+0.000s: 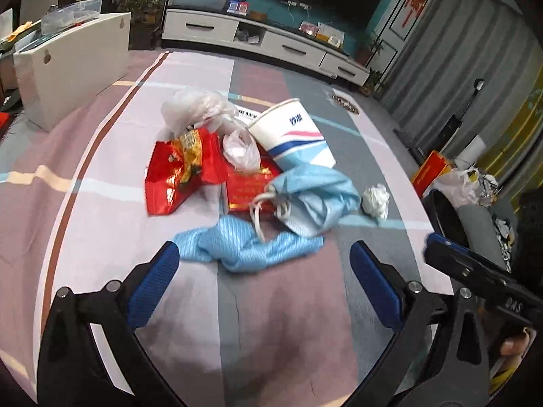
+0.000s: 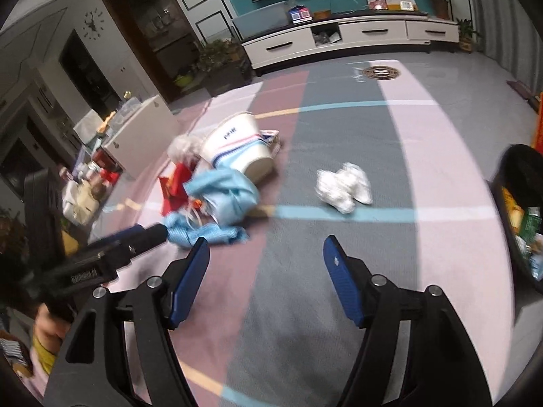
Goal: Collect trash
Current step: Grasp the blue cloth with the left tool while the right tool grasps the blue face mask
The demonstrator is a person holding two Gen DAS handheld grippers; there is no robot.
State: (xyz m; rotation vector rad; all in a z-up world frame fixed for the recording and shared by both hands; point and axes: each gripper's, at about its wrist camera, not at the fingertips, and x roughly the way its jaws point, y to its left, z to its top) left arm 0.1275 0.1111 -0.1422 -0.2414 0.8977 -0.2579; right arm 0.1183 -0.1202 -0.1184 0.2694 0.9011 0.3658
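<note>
A trash pile lies on the striped mat: a red snack wrapper, a tipped paper cup, a clear plastic bag, a blue face mask and a blue striped cloth. A crumpled white tissue sits apart on the right. My left gripper is open, its fingertips just short of the blue cloth. My right gripper is open over bare mat, with the tissue ahead of it and the cup and mask to its left.
A black bin with rubbish in it stands at the mat's right edge. A white cabinet stands at the far left and a long TV stand along the back wall. A bagged heap lies beside the bin.
</note>
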